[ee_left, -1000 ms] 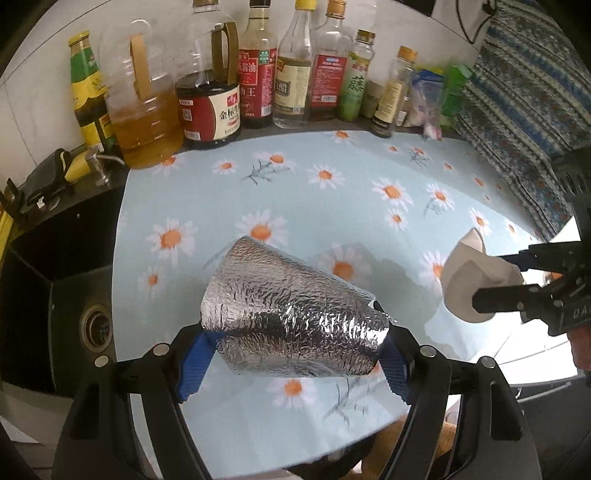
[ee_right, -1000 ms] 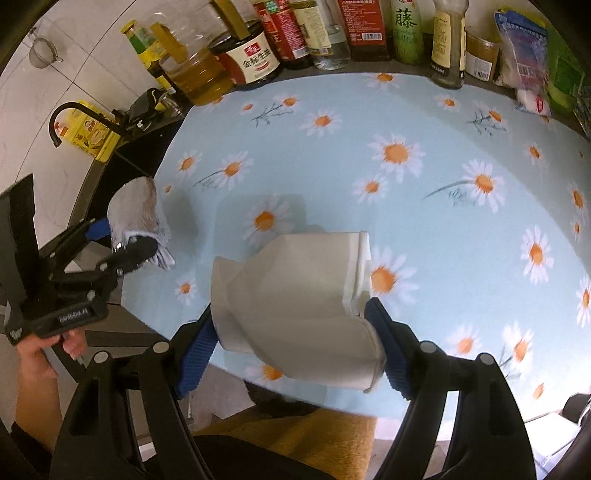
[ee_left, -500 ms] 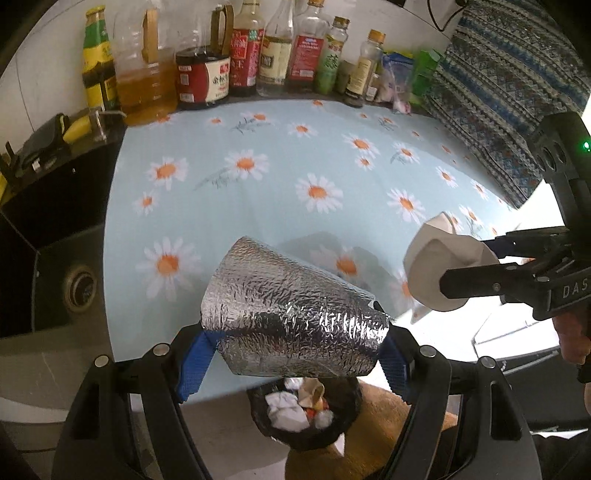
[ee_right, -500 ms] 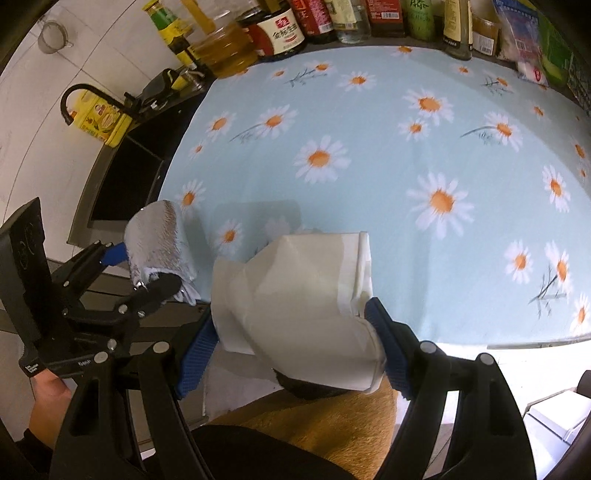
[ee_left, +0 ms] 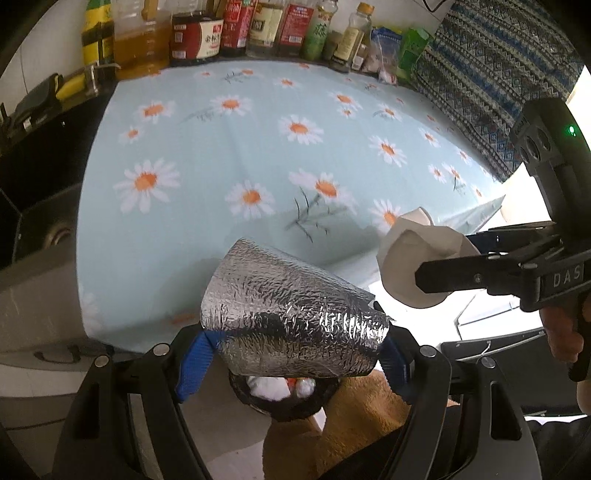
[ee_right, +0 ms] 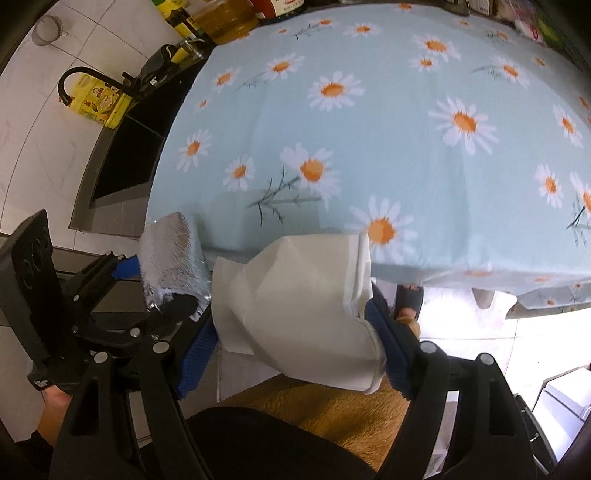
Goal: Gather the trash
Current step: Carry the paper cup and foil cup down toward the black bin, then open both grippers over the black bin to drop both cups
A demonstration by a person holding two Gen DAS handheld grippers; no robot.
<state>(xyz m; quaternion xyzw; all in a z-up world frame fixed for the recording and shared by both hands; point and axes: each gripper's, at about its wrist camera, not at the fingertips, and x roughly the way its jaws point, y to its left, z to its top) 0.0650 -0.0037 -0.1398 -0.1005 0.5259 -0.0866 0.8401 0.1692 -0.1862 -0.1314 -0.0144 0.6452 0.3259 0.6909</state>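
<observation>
My left gripper (ee_left: 290,360) is shut on a crumpled silver foil piece (ee_left: 291,325) and holds it in the air past the table's front edge, above a black trash bin (ee_left: 288,397) with white and red scraps inside. My right gripper (ee_right: 291,354) is shut on a folded white paper piece (ee_right: 306,310), also past the table edge. In the left wrist view the right gripper (ee_left: 421,275) and its white paper (ee_left: 410,254) are at the right. In the right wrist view the left gripper (ee_right: 177,295) with the foil (ee_right: 171,254) is at the left.
The table has a light blue daisy-print cloth (ee_left: 258,147). Bottles of oil and sauce (ee_left: 199,35) line its far edge. A dark sink (ee_left: 33,206) is at the left, with a black tap (ee_right: 74,79). A patterned blue fabric (ee_left: 491,74) is at the right. Brown fur (ee_right: 332,406) lies below.
Both grippers have pulled back from over the table to beyond its front edge, each still holding its piece. The trash bin has come into view under the foil.
</observation>
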